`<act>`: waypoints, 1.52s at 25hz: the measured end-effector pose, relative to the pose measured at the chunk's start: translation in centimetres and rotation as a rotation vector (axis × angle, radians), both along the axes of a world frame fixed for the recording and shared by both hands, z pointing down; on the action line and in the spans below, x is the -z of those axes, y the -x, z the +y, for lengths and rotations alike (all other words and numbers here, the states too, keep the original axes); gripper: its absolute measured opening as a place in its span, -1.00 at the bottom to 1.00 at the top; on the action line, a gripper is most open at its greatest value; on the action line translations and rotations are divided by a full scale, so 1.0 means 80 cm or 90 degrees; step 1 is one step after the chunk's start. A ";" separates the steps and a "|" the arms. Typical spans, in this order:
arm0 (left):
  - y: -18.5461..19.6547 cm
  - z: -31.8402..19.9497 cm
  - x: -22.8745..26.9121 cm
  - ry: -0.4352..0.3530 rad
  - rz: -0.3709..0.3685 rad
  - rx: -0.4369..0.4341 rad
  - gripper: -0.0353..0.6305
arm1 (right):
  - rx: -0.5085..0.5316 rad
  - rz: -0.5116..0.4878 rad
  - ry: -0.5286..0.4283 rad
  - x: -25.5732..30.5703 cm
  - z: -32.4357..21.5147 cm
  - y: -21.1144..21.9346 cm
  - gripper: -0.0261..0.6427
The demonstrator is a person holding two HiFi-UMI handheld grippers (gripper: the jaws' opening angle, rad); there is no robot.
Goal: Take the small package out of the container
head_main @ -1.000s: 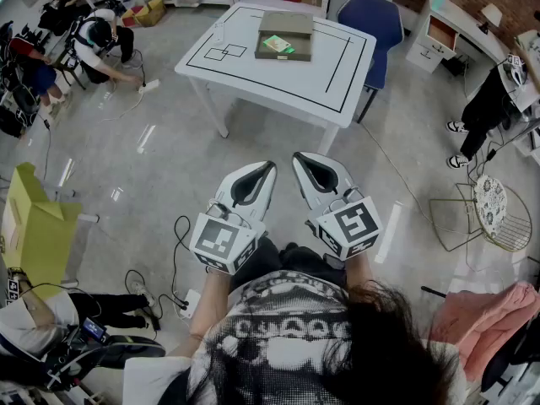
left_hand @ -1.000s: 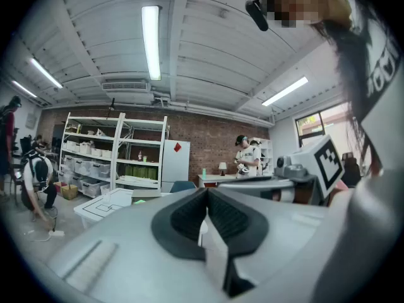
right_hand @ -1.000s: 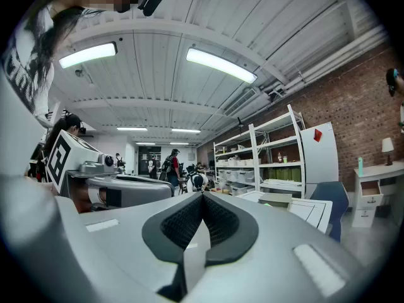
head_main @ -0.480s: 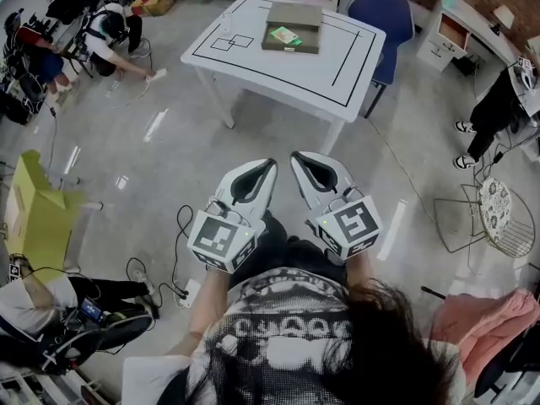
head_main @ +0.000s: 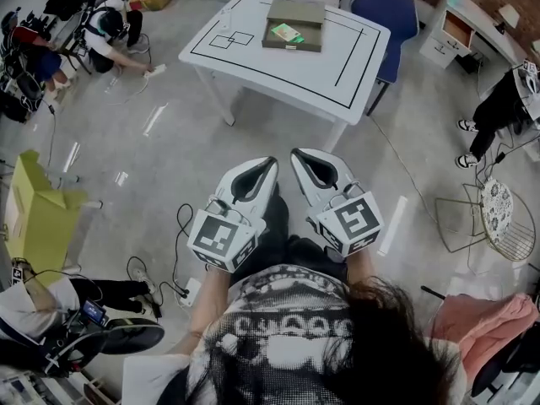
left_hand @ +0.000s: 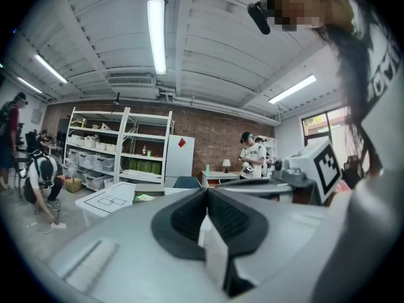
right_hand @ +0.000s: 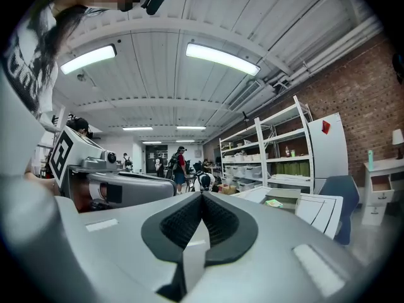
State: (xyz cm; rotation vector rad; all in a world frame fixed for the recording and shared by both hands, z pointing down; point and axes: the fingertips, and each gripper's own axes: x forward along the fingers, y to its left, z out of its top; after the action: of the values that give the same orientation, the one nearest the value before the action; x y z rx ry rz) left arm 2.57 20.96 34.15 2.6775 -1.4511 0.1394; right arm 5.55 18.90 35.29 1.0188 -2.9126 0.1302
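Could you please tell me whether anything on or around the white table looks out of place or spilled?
Nothing stands out. The shallow olive-green box sits flat on the white table with black tape lines, the small green package lies inside it, and nothing is spilled.

We see small package, green and white, lying flat inside open olive container, upright on white counter.
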 end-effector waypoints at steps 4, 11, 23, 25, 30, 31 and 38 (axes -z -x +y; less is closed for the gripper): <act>0.011 -0.036 -0.010 0.005 0.002 -0.004 -0.89 | -0.004 0.005 0.008 -0.009 -0.036 0.011 -0.93; 0.040 -0.122 -0.011 0.003 -0.004 -0.017 -0.89 | -0.009 0.018 0.014 -0.009 -0.121 0.042 -0.93; 0.114 -0.289 0.004 0.003 0.008 -0.056 -0.89 | -0.041 0.030 0.025 0.003 -0.280 0.113 -0.93; 0.128 -0.312 0.002 0.006 0.010 -0.064 -0.89 | -0.050 0.033 0.030 0.001 -0.303 0.125 -0.93; 0.157 -0.364 -0.008 0.019 0.018 -0.088 -0.89 | -0.074 0.049 0.043 -0.010 -0.351 0.151 -0.93; 0.161 -0.373 -0.010 0.020 0.020 -0.093 -0.89 | -0.080 0.051 0.044 -0.011 -0.359 0.154 -0.93; 0.175 -0.412 -0.021 0.038 0.036 -0.129 -0.89 | -0.117 0.076 0.063 -0.024 -0.391 0.165 -0.93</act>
State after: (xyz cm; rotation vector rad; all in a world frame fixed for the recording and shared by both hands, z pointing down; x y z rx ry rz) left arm -11.39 -11.98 35.87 2.7500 -1.1391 0.1194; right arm -7.62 -12.36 37.21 1.2307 -2.6736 0.2119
